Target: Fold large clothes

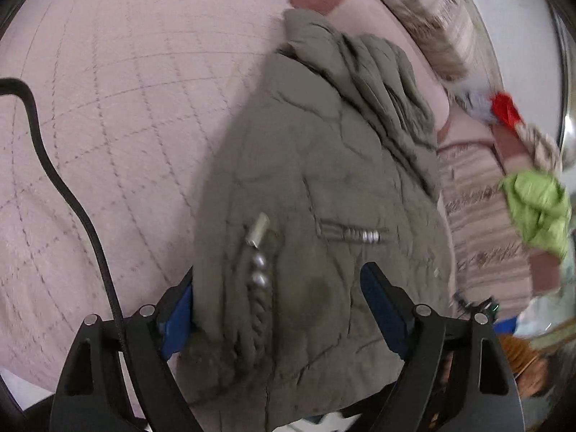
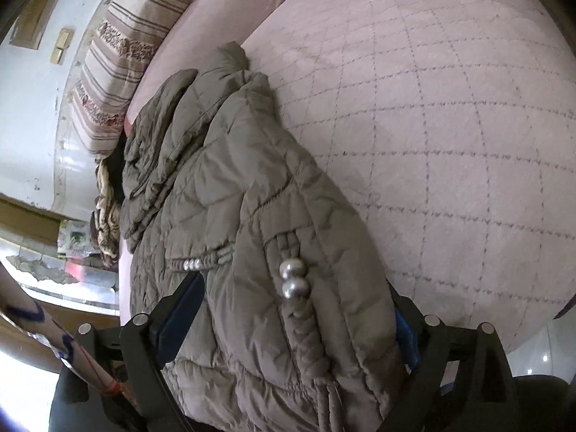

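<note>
An olive-grey quilted puffer jacket (image 1: 309, 187) lies bunched on a pink quilted bed cover (image 1: 108, 126). It has braided cords with silver beads (image 1: 259, 270) and a second beaded cord (image 1: 363, 234). My left gripper (image 1: 279, 288) has its blue-padded fingers (image 1: 381, 302) wide apart on either side of the jacket's near edge. In the right wrist view the same jacket (image 2: 252, 216) fills the space between the fingers (image 2: 183, 306) of my right gripper (image 2: 291, 309), also spread wide over its hem. The beads (image 2: 293, 277) sit between them. The right finger is mostly hidden by fabric.
A striped pillow (image 2: 122, 61) lies beyond the jacket at the bed's side. Green cloth (image 1: 536, 208) and a red item (image 1: 505, 108) lie to the right. A black cable (image 1: 54, 172) crosses the cover. The pink cover (image 2: 450, 126) stretches to the right.
</note>
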